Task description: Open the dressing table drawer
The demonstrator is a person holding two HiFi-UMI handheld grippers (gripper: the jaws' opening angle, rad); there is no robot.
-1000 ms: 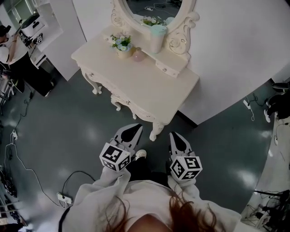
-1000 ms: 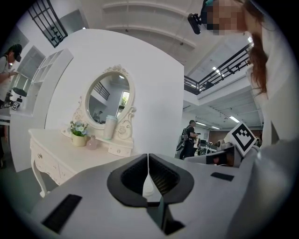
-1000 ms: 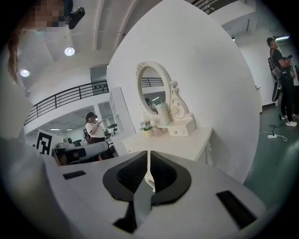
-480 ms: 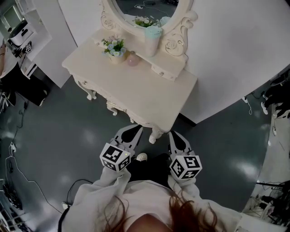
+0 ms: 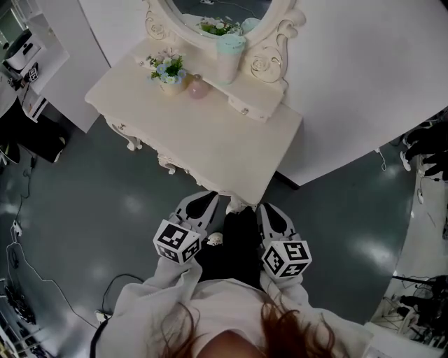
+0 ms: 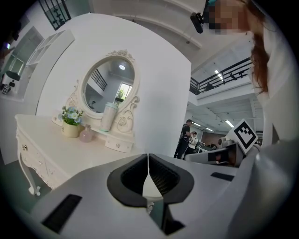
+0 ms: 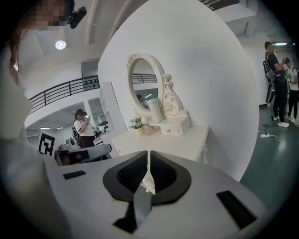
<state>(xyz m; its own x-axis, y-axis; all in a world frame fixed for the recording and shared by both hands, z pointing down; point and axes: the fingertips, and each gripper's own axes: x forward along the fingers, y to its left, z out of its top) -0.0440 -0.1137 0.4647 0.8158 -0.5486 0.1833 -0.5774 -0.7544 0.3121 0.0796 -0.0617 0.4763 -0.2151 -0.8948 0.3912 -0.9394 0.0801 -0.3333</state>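
A cream dressing table (image 5: 210,143) stands against a white wall, with an oval mirror (image 5: 217,14) on top. Under the mirror sits a small drawer (image 5: 245,110) with a knob; in the left gripper view this small drawer (image 6: 117,145) lies ahead to the left. The carved front apron (image 5: 168,162) carries the main drawer fronts, seen side-on. My left gripper (image 5: 207,200) hangs shut and empty just before the table's near corner. My right gripper (image 5: 269,211) is beside it, also shut and empty. Both sets of jaws meet with nothing between them (image 6: 148,161) (image 7: 149,158).
A flower pot (image 5: 168,73), a pink bottle (image 5: 197,87) and a teal cylinder (image 5: 228,56) stand on the tabletop near the mirror. Cables (image 5: 28,259) and a power strip (image 5: 103,316) lie on the grey floor at the left. People (image 7: 84,130) (image 7: 280,93) stand in the background.
The dressing table has come closer in the head view; both grippers now reach its near corner. Their jaws have stayed shut.
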